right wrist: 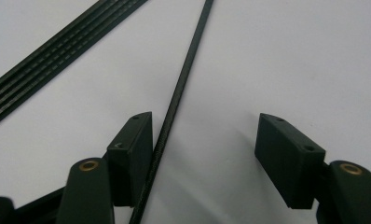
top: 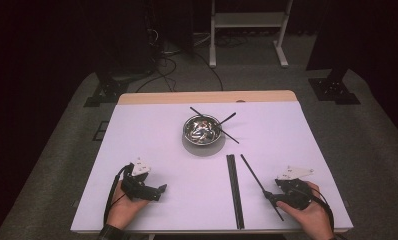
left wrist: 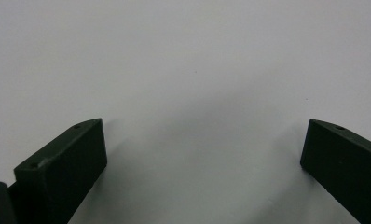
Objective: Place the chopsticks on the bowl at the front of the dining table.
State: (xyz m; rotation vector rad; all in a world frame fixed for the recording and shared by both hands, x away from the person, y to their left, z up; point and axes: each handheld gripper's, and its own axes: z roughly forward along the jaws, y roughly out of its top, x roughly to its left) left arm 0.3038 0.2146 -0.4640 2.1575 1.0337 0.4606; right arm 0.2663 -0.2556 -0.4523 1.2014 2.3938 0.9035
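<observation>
Right gripper (right wrist: 204, 140): jaws spread wide, nothing pinched; low over the table's (top: 152, 135) near right part, close to the front edge and with a strip of bare surface between it and the right edge. Single black rod (right wrist: 183, 84): lying flat on the table between the two jaws, running just beside the inner face of the left-hand jaw as seen in the right gripper view, well apart from the other jaw; contact with the near jaw cannot be told. In the high view, same rod (top: 257, 181) set on a slant, far end pointing toward the table's middle, near end passing under the right gripper (top: 273, 198). Bundle of black rods (top: 234, 190): just left of the single rod, laid straight from mid-table to the front edge, its near end at that edge; apart from the single rod at the near end, closer at the far end. Metal bowl (top: 202, 131): beyond both, near the table's centre, with thin black sticks (top: 228, 119) lying across its rim; wide bare surface on either side of it. Left gripper (left wrist: 202, 154): jaws spread wide, nothing between them, bare white surface ahead; in the high view, resting at the near left (top: 159, 190), open room toward the left edge and toward the bowl.
</observation>
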